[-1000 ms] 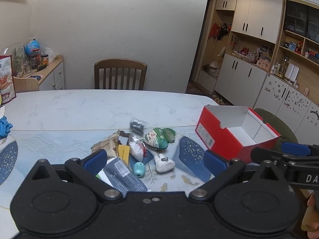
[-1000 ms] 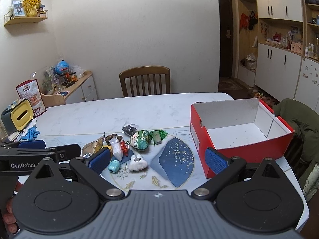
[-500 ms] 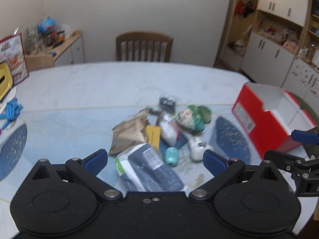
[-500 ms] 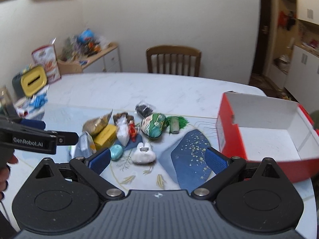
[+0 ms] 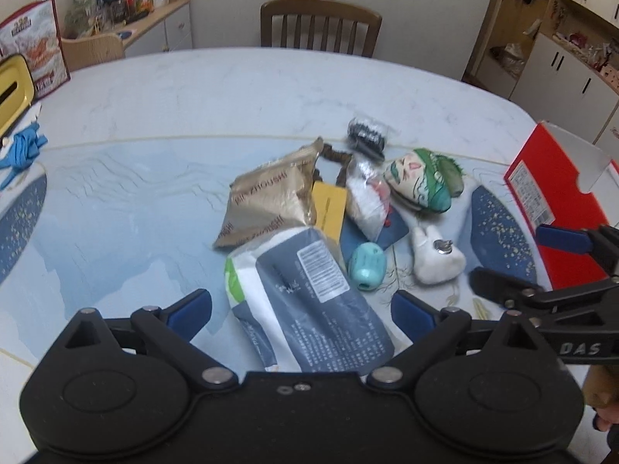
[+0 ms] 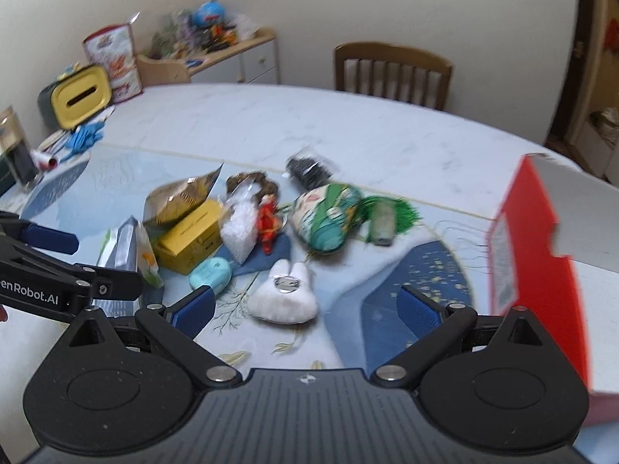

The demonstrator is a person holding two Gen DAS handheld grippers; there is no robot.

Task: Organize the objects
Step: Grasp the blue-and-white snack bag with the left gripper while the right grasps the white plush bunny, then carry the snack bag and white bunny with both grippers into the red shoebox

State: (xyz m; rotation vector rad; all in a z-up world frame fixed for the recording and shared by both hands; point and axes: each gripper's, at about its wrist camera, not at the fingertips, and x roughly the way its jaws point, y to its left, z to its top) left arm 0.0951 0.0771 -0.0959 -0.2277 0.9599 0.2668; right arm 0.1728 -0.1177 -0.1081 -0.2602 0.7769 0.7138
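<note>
A pile of small items lies mid-table: a grey-and-white pouch (image 5: 305,301), a tan foil bag (image 5: 267,201), a yellow box (image 5: 329,207), a teal egg-shaped toy (image 5: 366,265), a white plush (image 5: 435,261) and a green-haired face plush (image 5: 419,183). My left gripper (image 5: 301,309) hangs open just above the pouch's near end, one finger on each side. My right gripper (image 6: 305,309) is open right over the near side of the white plush (image 6: 284,297). An open red box (image 6: 537,255) stands at the right, its inside mostly out of view.
A wooden chair (image 5: 321,25) stands at the table's far side. A yellow tissue holder (image 6: 75,94), a blue cloth (image 6: 83,137) and a snack carton (image 6: 112,60) sit at the far left. In the right wrist view the left gripper (image 6: 96,259) reaches in from the left.
Both grippers have come forward and tilted down towards the pile, which now looks larger and closer. Both stay open. No object has shifted.
</note>
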